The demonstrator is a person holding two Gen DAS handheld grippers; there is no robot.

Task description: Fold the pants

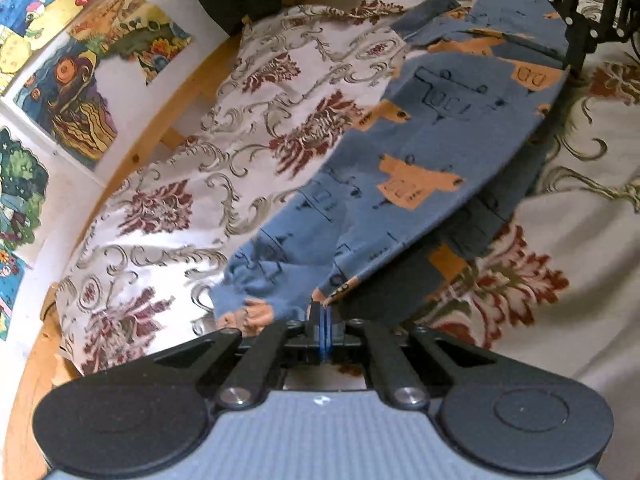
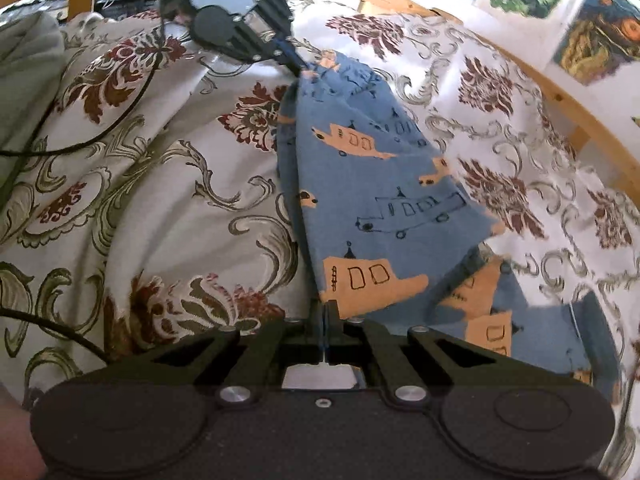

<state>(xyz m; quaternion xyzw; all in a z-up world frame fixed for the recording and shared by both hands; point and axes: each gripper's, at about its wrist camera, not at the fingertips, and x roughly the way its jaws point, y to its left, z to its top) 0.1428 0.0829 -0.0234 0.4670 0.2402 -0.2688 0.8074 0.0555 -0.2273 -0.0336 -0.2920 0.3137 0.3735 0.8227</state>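
Both the left gripper (image 1: 326,312) and right gripper (image 2: 325,308) are pinched tight on the blue pants (image 2: 384,200), apparently an edge, stretched between their fingertips above the floral bedspread (image 2: 160,184).

One pair of pants, two grippers, one bedspread

There is one pair of blue pants (image 2: 384,200) with orange trucks, two grippers, the left gripper (image 1: 325,312) and the right gripper (image 2: 325,312), one flowery bedspread (image 2: 160,200), and maybe four or five bright pictures (image 1: 80,92) on the wall, though they blur at the edges.
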